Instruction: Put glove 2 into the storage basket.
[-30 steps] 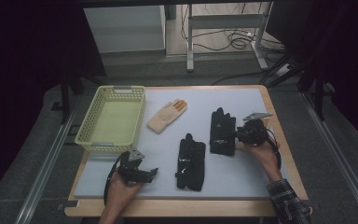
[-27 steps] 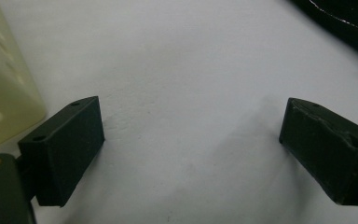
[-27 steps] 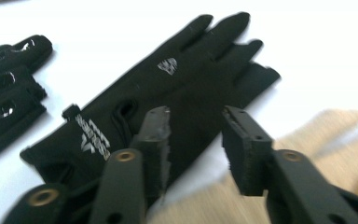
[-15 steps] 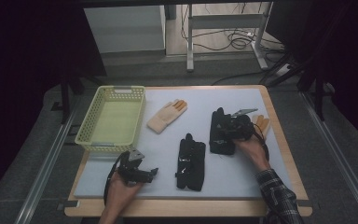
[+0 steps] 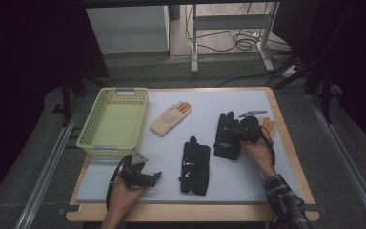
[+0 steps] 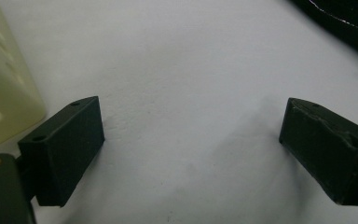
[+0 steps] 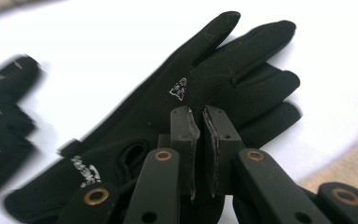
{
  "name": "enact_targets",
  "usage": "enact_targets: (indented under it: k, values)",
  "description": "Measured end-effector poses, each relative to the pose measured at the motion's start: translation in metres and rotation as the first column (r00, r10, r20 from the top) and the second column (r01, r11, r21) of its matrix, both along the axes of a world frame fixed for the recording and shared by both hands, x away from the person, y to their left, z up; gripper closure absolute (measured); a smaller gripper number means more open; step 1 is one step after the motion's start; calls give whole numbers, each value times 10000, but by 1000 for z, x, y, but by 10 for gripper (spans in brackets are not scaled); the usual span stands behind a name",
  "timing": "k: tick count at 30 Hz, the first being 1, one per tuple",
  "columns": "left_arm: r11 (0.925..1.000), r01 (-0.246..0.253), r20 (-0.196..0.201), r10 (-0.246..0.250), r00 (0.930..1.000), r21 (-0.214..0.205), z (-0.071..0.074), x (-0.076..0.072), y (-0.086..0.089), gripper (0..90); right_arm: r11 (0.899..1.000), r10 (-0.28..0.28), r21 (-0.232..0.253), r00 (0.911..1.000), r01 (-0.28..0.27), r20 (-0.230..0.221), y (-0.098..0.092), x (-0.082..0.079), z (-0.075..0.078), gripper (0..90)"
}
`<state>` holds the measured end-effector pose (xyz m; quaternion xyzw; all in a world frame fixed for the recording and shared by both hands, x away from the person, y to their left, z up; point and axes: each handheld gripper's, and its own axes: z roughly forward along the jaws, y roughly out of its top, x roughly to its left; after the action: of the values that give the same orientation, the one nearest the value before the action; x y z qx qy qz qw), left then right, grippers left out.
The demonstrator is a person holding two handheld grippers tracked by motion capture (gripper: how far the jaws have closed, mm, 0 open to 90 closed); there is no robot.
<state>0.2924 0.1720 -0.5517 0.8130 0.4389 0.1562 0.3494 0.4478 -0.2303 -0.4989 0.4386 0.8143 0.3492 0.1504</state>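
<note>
Lab: railed table (image 5: 286, 143), floor cables (image 5: 238, 43)

Matt black cloth glove (image 7: 186, 107) lies on a smooth white mat (image 5: 248, 167); the basket (image 5: 116, 123) is glossy yellow plastic.

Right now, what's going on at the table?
A person works with a gripper in each hand on a white mat. The right gripper has just been closing its jaws on the black glove at the right, and they now look pinched on its fabric. The left gripper rests open near the yellow basket, nothing between its jaws. A second black glove, a tan glove and another tan glove lie on the mat.
</note>
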Motion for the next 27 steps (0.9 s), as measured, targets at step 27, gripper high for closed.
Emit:
enact_targets:
  k: [27]
  values:
    - [10000,-19,21,19,10000,-12,0,0,0,67,9613,1477,2320,9888,-1484,204,57,-96,58,813]
